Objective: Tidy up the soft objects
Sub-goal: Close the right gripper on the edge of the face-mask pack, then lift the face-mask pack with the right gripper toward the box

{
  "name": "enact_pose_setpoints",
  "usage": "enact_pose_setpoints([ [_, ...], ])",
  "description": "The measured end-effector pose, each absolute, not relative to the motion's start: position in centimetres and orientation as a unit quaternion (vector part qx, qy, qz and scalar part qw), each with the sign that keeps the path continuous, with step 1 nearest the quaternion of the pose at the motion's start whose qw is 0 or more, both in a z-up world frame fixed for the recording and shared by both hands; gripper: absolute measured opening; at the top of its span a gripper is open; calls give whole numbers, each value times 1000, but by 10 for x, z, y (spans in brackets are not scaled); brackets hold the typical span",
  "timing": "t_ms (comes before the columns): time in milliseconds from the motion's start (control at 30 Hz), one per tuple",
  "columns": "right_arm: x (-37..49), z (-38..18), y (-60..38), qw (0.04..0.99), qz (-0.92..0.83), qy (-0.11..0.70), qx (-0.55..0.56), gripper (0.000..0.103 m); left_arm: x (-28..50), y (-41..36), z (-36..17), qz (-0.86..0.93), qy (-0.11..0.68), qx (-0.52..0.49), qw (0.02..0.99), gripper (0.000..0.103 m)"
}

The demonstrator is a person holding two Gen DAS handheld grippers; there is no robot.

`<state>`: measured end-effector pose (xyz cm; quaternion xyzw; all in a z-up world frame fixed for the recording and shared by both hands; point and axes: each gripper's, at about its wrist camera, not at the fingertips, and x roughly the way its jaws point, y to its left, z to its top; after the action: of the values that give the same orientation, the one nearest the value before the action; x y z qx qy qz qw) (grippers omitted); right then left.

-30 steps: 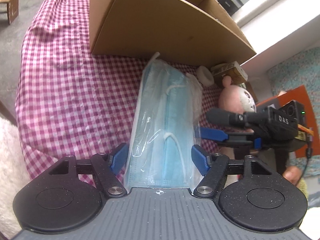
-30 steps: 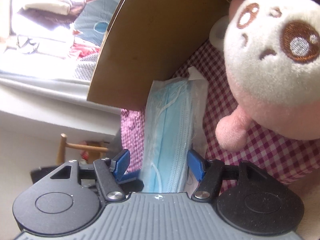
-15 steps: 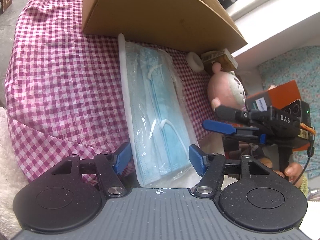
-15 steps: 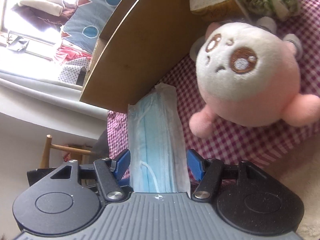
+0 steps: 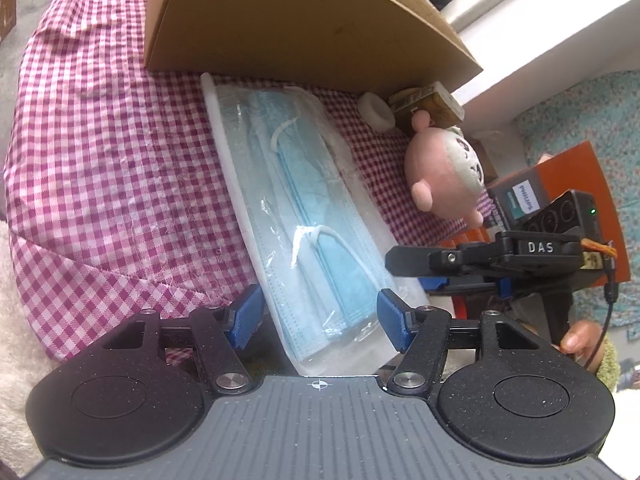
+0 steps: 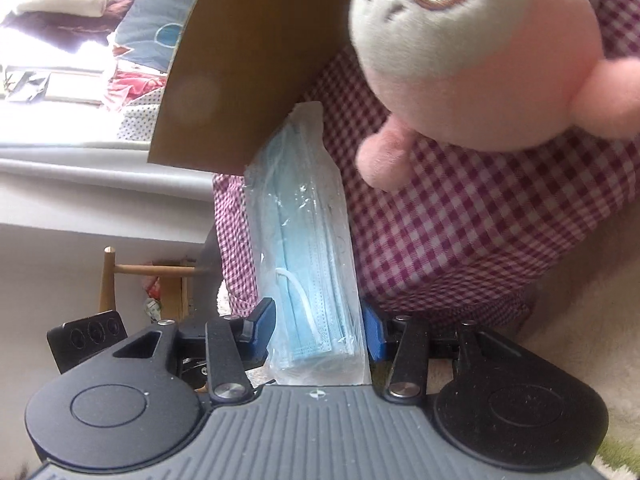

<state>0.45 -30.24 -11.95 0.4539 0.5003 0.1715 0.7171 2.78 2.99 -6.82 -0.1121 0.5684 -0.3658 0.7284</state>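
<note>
A clear pack of blue face masks lies on the pink checked cloth, its far end at the cardboard box. My left gripper is open; its blue pads flank the pack's near end, with a sliver of gap on the left. My right gripper comes in from the right at the pack's near edge. In the right wrist view the pack stands edge-on between the right gripper, whose jaws are closing, both pads against the wrapper. A pink and white plush sits to the right.
A white tape roll and a small brown packet sit by the box corner. An orange box stands beyond the plush. A person's hand holds the right gripper. A wooden chair stands past the table edge.
The mask pack has tipped from upright to flat on the cloth. The right jaws have narrowed onto it. The plush looms larger in the right wrist view than half a second ago.
</note>
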Motion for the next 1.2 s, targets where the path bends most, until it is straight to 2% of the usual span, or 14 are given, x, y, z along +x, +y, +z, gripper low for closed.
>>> enact_pose_setpoints([
  [33,6,-117,-302,723,171,497,447,48,26,28,-67,-367,563,-108,732,62],
  [100,12,-114,-302,737,162,496,430,40,25,24,-68,-366,562,-103,734,61],
  [167,15,-111,-297,755,152,493,405,28,27,16,-71,-359,564,-100,737,58],
  [333,11,-92,-283,791,166,472,351,16,23,6,-61,-350,550,-79,754,55],
  [667,-17,-33,-271,857,207,403,246,15,6,0,-26,-358,511,-71,778,55],
  [1200,-43,56,-302,909,266,255,193,15,-31,-10,61,-383,406,-60,828,55],
])
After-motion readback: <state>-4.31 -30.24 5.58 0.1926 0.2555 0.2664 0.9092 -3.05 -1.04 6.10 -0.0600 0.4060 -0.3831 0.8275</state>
